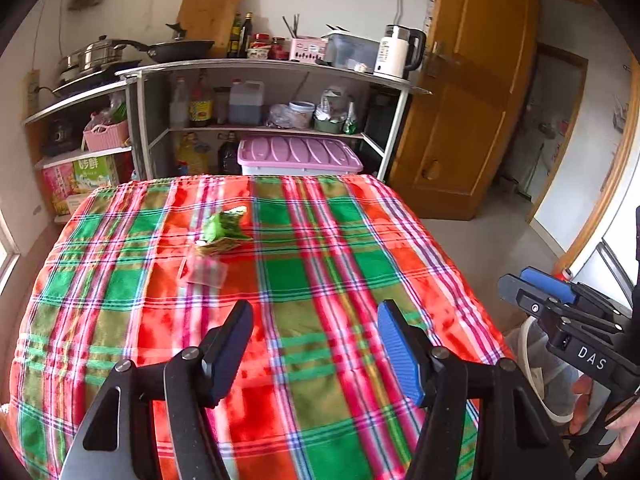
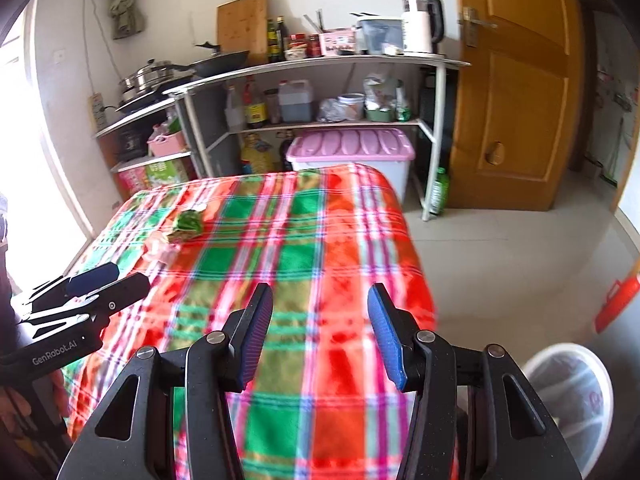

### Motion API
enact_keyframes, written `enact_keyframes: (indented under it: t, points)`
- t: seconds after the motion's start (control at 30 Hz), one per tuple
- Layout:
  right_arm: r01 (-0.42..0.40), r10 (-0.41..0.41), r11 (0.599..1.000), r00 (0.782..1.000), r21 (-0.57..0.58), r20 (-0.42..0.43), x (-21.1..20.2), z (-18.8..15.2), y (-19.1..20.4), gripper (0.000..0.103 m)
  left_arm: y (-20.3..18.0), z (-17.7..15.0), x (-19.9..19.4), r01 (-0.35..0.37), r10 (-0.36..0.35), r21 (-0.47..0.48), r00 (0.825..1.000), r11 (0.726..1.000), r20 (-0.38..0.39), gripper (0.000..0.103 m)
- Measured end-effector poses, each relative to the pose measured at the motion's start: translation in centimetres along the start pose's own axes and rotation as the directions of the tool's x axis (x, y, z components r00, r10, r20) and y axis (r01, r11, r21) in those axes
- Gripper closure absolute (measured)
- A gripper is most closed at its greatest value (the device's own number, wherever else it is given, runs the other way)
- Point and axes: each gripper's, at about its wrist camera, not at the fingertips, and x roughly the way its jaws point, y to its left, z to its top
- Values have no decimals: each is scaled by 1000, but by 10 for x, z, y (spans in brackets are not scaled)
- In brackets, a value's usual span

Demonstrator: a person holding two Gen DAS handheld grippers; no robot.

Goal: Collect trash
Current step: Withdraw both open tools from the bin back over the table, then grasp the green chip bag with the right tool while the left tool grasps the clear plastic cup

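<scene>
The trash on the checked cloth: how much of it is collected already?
Done: nothing visible; whether the bin beside the table holds trash I cannot tell. In hand: nothing, the left tongs and the right tongs stand open and empty. Left: the green wrapper and the clear packet.

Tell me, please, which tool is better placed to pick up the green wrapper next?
Probably left: the green wrapper lies on the table's left half, nearer the open, empty left tool; the right tool is over the right edge.

Trash: crumpled green wrapper [image 1: 225, 225] and clear plastic packet [image 1: 205, 271], smeared, print unreadable.
Bin: white plastic-lined bucket [image 2: 572, 396], cut off by the edge (contents unclear).
Shelf: bottle labels [image 1: 200, 110] too small.
</scene>
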Motion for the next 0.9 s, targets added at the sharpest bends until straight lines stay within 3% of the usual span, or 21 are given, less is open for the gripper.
enact_keyframes:
  t: [0.4, 0.9]
  points:
    - [-91, 87, 993, 995, -81, -50, 71, 36, 45, 52, 78, 9, 28, -57, 55, -98, 998, 994, -31, 32]
    - [-150, 139, 982, 986, -118, -96, 124, 63, 69, 52, 98, 17, 86, -115, 104, -106, 989, 988, -104, 31]
